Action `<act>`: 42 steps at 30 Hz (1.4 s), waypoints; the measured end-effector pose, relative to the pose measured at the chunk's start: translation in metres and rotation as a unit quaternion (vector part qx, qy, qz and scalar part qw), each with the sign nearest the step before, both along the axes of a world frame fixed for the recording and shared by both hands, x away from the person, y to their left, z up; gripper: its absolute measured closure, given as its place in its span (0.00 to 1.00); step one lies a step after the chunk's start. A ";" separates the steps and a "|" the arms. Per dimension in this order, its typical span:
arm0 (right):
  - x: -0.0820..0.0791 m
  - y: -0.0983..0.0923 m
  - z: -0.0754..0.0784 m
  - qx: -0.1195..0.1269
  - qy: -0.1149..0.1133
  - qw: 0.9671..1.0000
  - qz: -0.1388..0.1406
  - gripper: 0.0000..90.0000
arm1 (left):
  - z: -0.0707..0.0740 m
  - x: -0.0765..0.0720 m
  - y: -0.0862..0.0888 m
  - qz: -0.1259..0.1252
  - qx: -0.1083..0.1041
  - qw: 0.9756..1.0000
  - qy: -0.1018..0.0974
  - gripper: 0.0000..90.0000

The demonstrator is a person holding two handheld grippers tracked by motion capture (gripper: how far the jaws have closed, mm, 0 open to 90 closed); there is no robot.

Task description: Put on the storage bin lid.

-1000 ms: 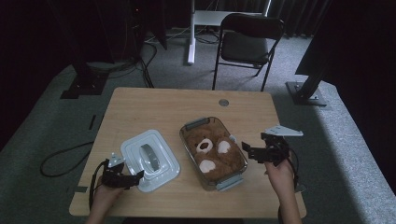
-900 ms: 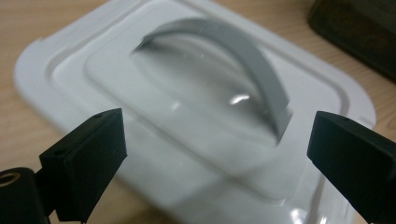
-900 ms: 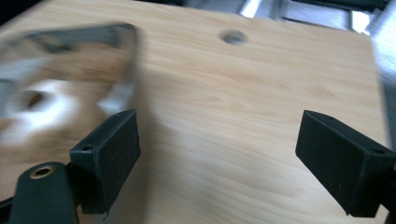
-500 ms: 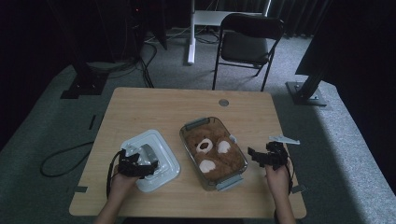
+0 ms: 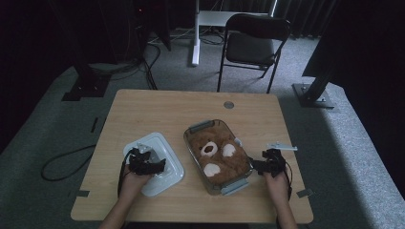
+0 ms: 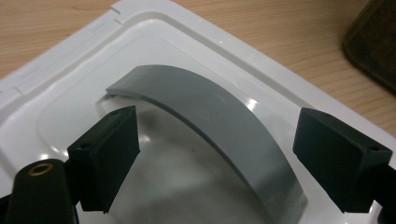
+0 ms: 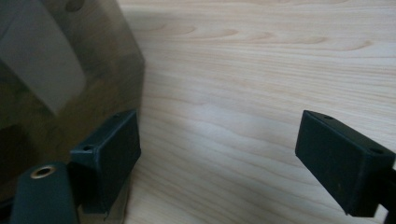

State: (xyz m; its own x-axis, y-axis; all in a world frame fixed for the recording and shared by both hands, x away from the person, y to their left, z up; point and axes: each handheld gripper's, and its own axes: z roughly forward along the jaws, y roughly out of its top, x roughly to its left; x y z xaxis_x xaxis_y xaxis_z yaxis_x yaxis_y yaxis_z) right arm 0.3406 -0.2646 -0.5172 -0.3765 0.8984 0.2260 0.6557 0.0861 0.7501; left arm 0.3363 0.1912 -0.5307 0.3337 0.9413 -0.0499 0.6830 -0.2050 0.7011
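A wooden table (image 5: 157, 109) is holding a white lid (image 5: 155, 164) and a clear dish (image 5: 220, 157). The lid is lying flat on the table, at about 8 o'clock from the table's middle. The dish is sitting just beside it, toward 3 o'clock from the lid, and the two are not touching. A brown teddy bear (image 5: 217, 155) is lying inside the dish, face up.

The left gripper (image 5: 160, 165) is sitting over the lid, pointing toward 3 o'clock. In the left gripper view, its two black jaws are standing one on each side of the grey curved handle (image 6: 219, 121) on top of the lid (image 6: 56, 93). The jaws have just been closing in, but they are still wide and are not pressing on the handle. The handle is running between them, with a gap on each side.

The right gripper (image 5: 254, 165) is down by the table at the dish's 4 o'clock corner, pointing toward 9 o'clock. In the right gripper view, its jaws are standing wide apart. One jaw is right next to the clear wall of the dish (image 7: 60, 84). The other jaw is out over the bare table (image 7: 243, 93). Nothing is being held between them.

A black chair (image 5: 255, 40) is standing on the floor past the table's 12 o'clock edge.
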 end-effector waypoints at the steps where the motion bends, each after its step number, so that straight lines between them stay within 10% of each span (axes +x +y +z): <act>1: 0.000 0.001 -0.001 -0.001 0.002 1.000 0.004 0.15 | 0.000 0.000 0.001 0.002 0.000 1.000 -0.003 0.22; 12: -0.003 0.006 -0.010 0.036 0.008 0.998 0.047 0.16 | 0.002 -0.003 0.010 -0.004 -0.032 0.999 0.002 0.63; 26: -0.001 0.014 -0.019 0.049 0.026 0.996 0.072 0.16 | 0.029 -0.027 0.045 -0.010 -0.103 0.994 -0.030 0.79; 42: -0.014 0.081 -0.019 0.011 0.016 0.988 0.156 0.16 | 0.116 -0.073 0.061 -0.057 -0.189 0.972 -0.131 0.79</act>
